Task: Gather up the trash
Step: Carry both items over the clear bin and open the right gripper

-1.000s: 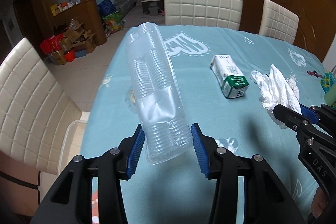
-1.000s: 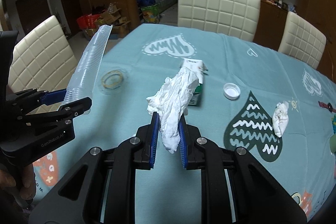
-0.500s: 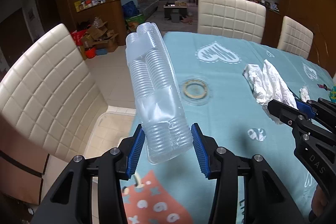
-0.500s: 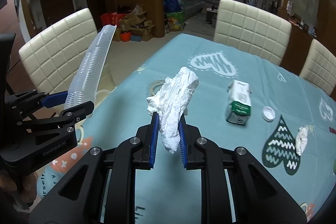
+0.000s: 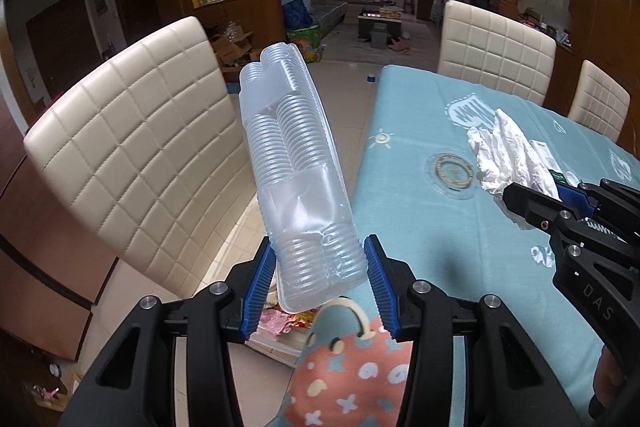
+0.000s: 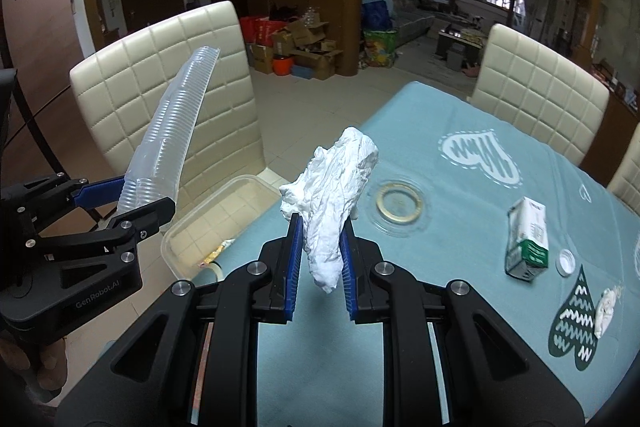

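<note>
Far left in the right wrist view, the left gripper [image 6: 132,197] has its jaws partly closed on the lower end of a long clear ribbed plastic sleeve of stacked cups [image 6: 172,131], held up in the air past the table edge, in front of a cream quilted chair [image 6: 168,87]. The sleeve looks light, thin-walled and crushable, also slick; the grip sits at the bottom end, so the long top may sway, and a hold nearer the middle would likely steady it. Below it on the floor sits a translucent plastic bin [image 6: 208,223] with a few scraps inside, probably the drop target. Next right, the right gripper [image 6: 320,263] has its jaws nearly shut on a crumpled white tissue wad [image 6: 332,203], soft, weightless, squeezed at its lower part, raised above the light-blue patterned tablecloth table [image 6: 460,187]. Lying on the table further right: a round clear coaster with gold ring [image 6: 400,205], a green-and-white small carton [image 6: 526,239], a white bottle cap [image 6: 566,261], and a small crumpled white paper ball [image 6: 604,311], all apart from each other, not yet collected.
</note>
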Available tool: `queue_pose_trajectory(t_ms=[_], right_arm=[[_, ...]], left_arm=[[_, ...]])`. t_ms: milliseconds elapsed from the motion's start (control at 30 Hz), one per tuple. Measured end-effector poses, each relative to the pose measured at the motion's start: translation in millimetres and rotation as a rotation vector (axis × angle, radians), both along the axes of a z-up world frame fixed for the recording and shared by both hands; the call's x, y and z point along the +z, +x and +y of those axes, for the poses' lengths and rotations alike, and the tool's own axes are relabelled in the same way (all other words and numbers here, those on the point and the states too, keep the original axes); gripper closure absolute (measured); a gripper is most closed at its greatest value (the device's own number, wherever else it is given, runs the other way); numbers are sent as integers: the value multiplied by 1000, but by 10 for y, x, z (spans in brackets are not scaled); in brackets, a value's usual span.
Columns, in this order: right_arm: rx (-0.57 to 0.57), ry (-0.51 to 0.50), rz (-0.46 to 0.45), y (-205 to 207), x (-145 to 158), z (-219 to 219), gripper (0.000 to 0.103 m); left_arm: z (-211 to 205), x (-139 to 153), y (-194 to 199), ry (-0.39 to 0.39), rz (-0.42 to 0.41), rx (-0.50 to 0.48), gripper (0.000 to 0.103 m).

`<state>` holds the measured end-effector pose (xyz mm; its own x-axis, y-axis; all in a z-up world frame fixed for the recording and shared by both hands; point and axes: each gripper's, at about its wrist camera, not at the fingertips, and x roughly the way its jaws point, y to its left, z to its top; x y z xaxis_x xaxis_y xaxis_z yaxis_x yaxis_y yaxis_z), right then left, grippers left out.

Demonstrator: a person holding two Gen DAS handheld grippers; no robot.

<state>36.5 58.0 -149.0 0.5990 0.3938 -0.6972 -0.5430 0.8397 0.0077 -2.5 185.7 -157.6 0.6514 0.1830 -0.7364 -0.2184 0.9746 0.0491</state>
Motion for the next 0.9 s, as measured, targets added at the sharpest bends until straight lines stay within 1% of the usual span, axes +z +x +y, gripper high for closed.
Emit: queue_pose_trajectory(t_ms=[567,767,900], right_arm=[[135,6,8,231,-62,680,82],[180,20,12,349,-90,825,80],[207,40,23,449,-116,899,80]], left_arm=[[551,-95,-24,12,9,126,58],[752,-136,47,-4,18,180,58],[786,-206,107,-10,34,192,58]])
